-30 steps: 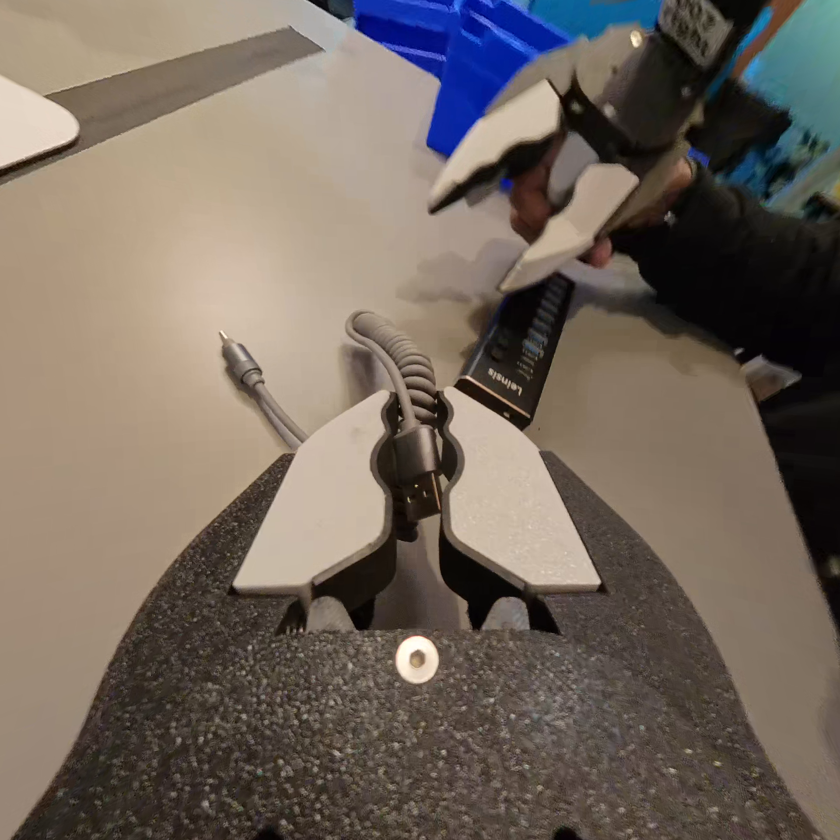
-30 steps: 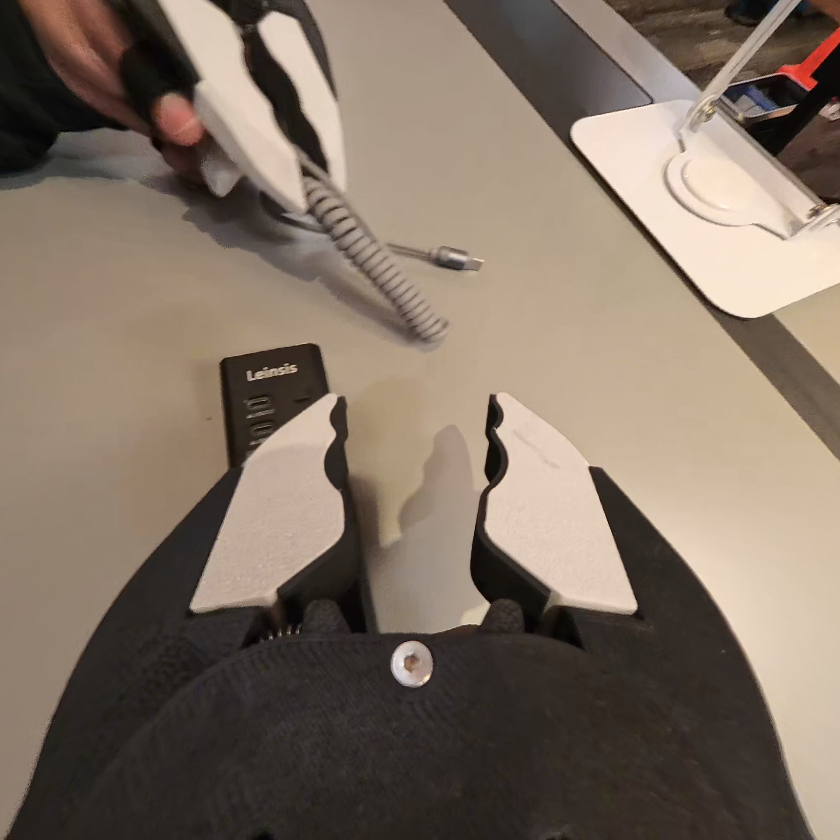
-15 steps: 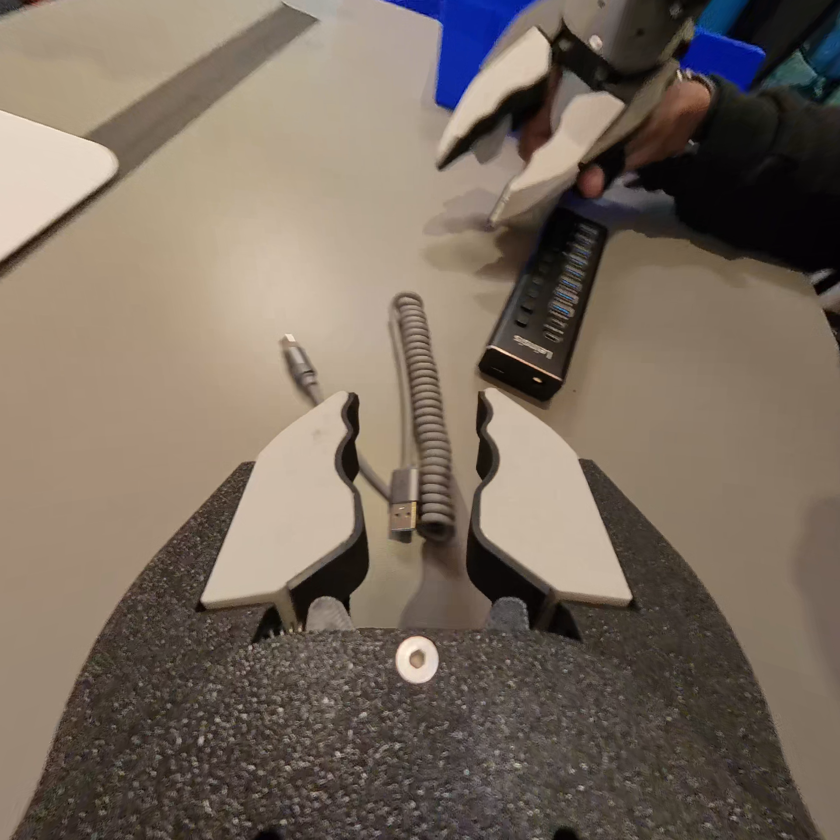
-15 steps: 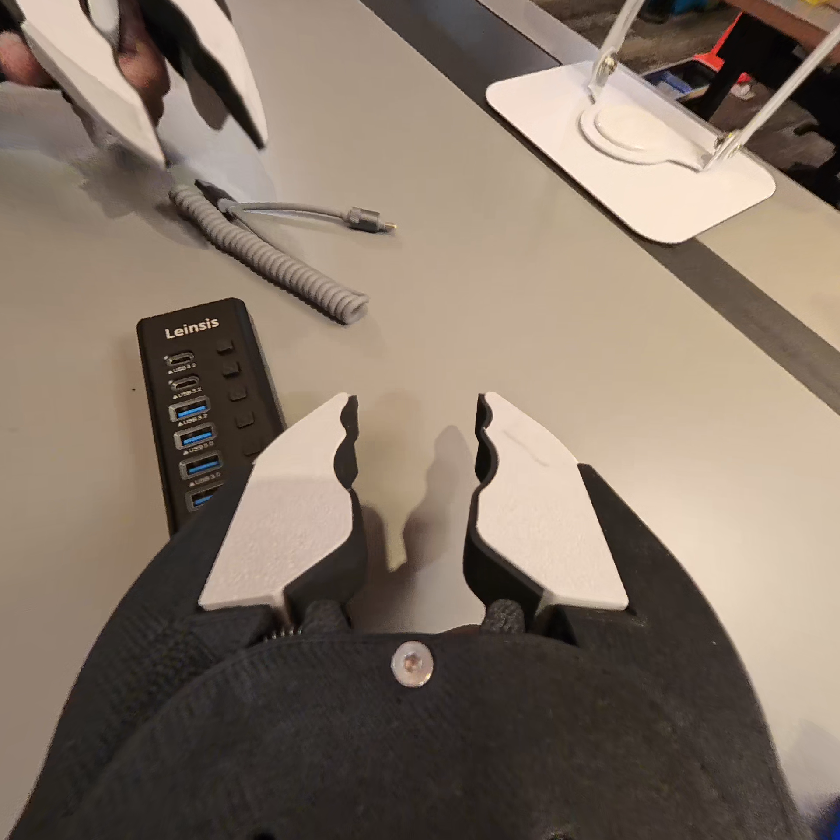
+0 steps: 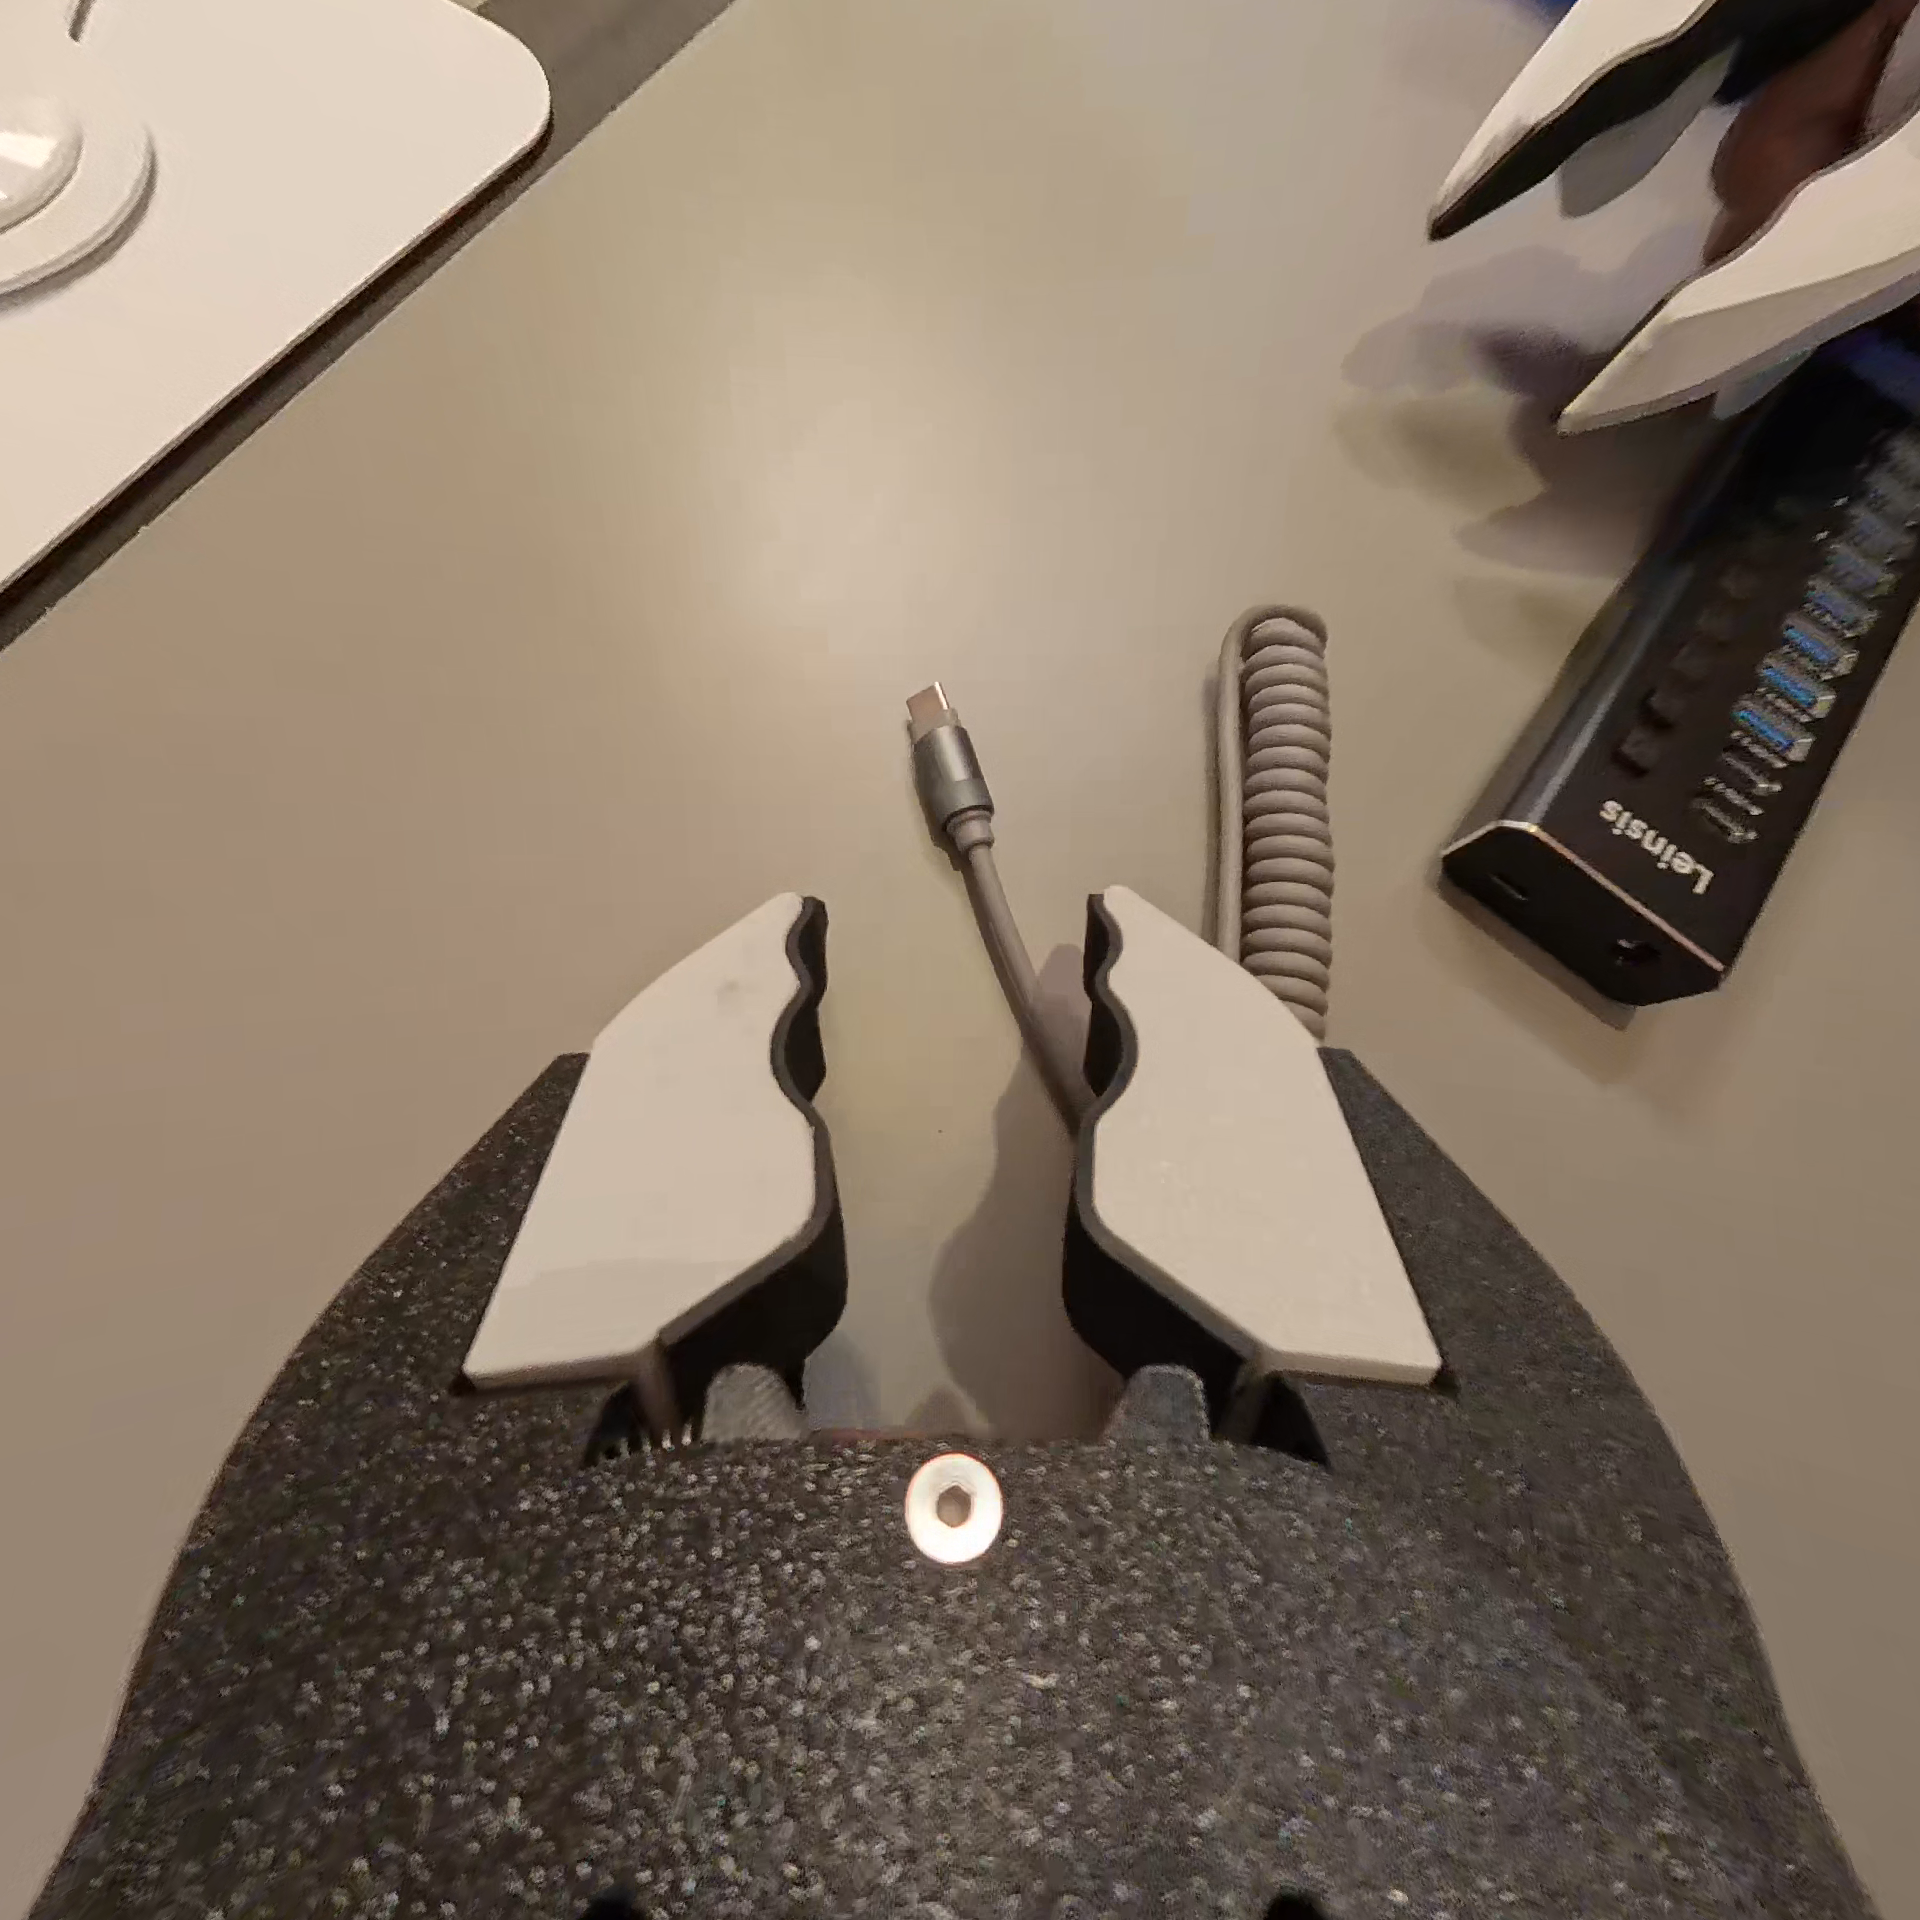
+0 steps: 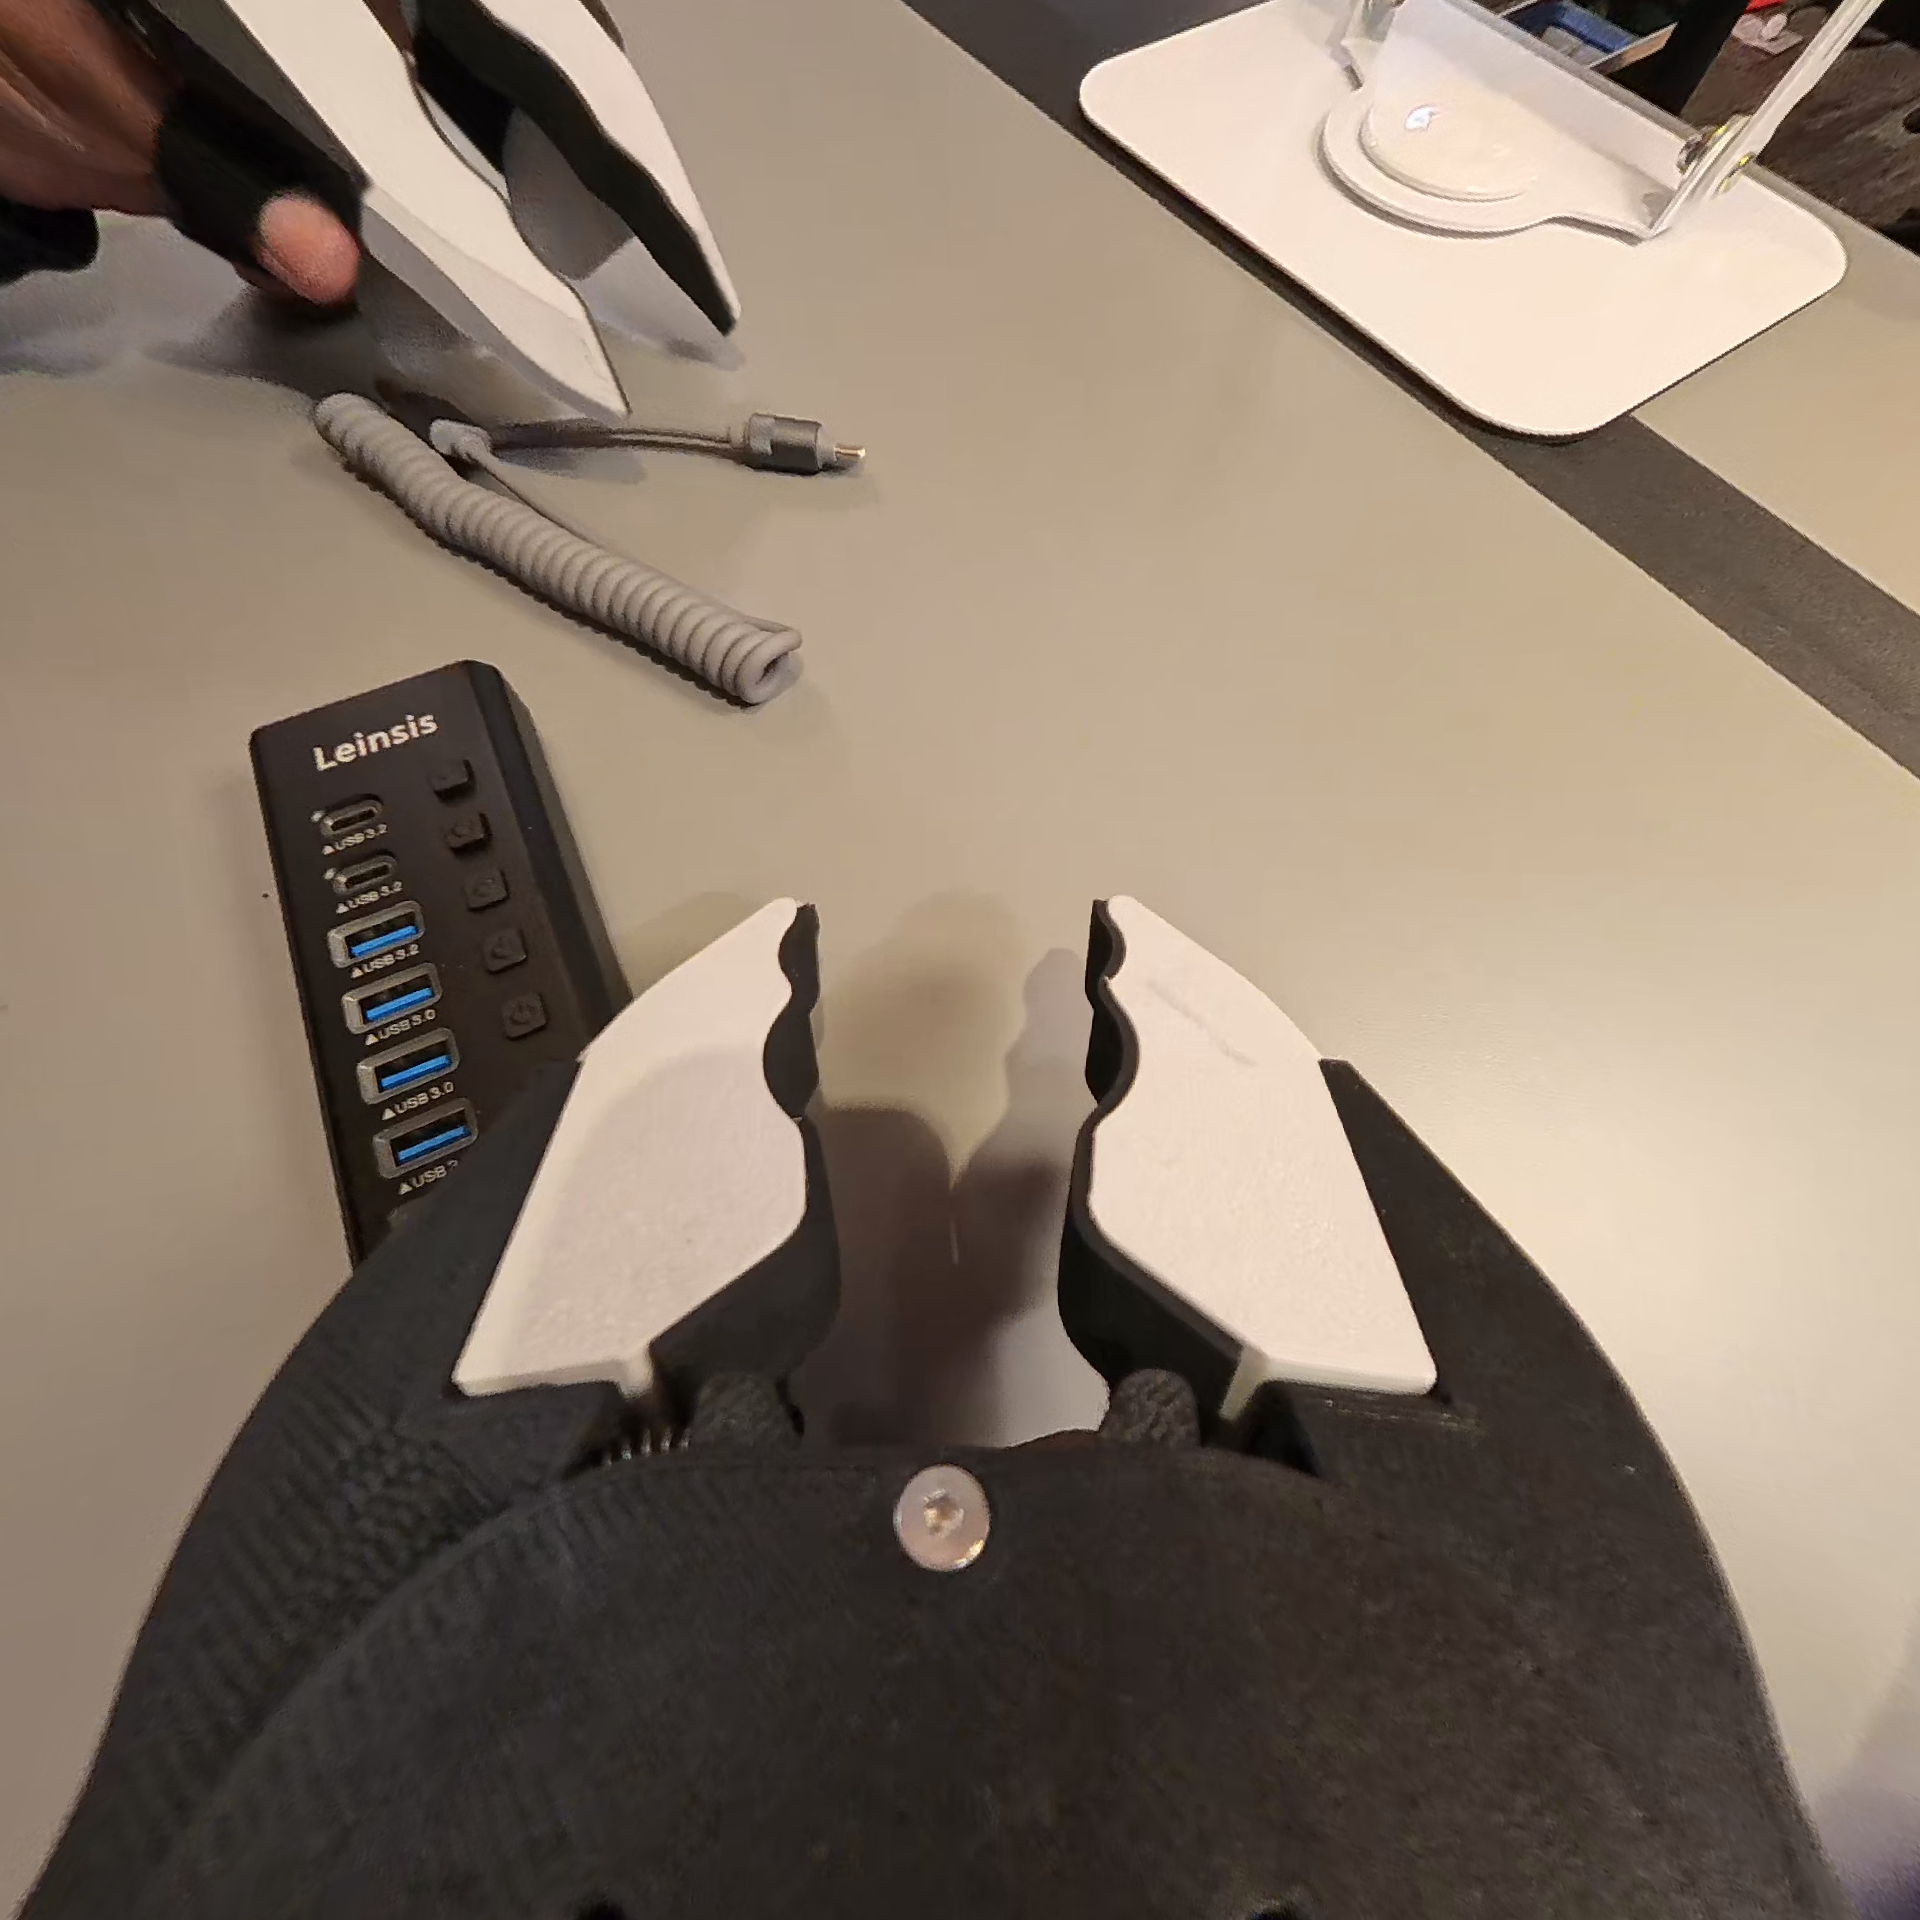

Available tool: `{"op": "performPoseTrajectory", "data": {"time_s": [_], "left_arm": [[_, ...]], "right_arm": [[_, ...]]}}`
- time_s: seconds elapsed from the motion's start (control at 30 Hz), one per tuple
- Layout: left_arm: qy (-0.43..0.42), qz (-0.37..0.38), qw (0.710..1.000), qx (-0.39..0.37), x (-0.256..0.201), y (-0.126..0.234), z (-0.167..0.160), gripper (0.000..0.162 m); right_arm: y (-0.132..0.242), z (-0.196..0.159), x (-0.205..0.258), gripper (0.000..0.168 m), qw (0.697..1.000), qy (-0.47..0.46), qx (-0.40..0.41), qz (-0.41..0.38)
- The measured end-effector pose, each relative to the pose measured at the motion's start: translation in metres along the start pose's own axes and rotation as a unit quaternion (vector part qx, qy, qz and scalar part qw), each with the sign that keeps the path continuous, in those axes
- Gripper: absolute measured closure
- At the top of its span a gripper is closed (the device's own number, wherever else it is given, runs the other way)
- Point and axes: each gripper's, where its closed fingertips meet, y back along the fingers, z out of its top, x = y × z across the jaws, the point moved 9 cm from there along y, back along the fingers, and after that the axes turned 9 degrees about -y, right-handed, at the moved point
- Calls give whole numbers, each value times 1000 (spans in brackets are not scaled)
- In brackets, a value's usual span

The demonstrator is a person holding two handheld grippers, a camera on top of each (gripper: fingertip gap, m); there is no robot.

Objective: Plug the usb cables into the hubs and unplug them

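Left gripper (image 5: 954,914): jaws spread, nothing between the pads; held low and tilted down over the table (image 5: 520,727), fingers aimed past the cable's small plug.
Left gripper, seen from the right wrist view (image 6: 665,343): jaws apart, tips pointing down at the table just above the cable's near end; a hand (image 6: 114,156) in a dark fingerless glove grips it from behind.
Right gripper (image 6: 954,914): jaws spread, empty; hovering over bare table, its left finger just beside the hub.
Cable (image 5: 1273,790): grey, coiled, lying loose on the table beside the hub, not plugged in; its straight end runs under the left gripper's right finger.
Small plug (image 5: 945,753): metal, flat on the table, ahead of the left gripper, apart from the hub.
Hub (image 6: 416,935): black, long, flat on the table, ports up and all visible ones empty.
White stand base (image 6: 1455,208): across the table, well apart from the hub.
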Motion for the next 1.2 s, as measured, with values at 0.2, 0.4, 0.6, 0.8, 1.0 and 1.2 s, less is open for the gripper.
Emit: {"op": "performPoseTrajectory", "data": {"time_s": [0.2,0.4,0.6,0.8,1.0,1.2], "left_arm": [[-16,5,999,40,-1,-14,5,120],[4,3,999,32,0,-11,2,125],[-1,17,1000,21,0,-8,2,122],[11,70,993,-91,-8,23,3,122],[15,70,986,-153,-32,46,1,122],[56,52,983,-169,-32,57,-15,122]], "right_arm": [[9,4,-1,119,1000,-21,4,19],[17,8,7,119,998,-21,1,55],[11,5,24,109,995,18,25,93],[14,18,55,98,980,76,81,163],[-18,3,78,97,955,144,220,138],[-24,2,80,109,955,139,240,102]]}}
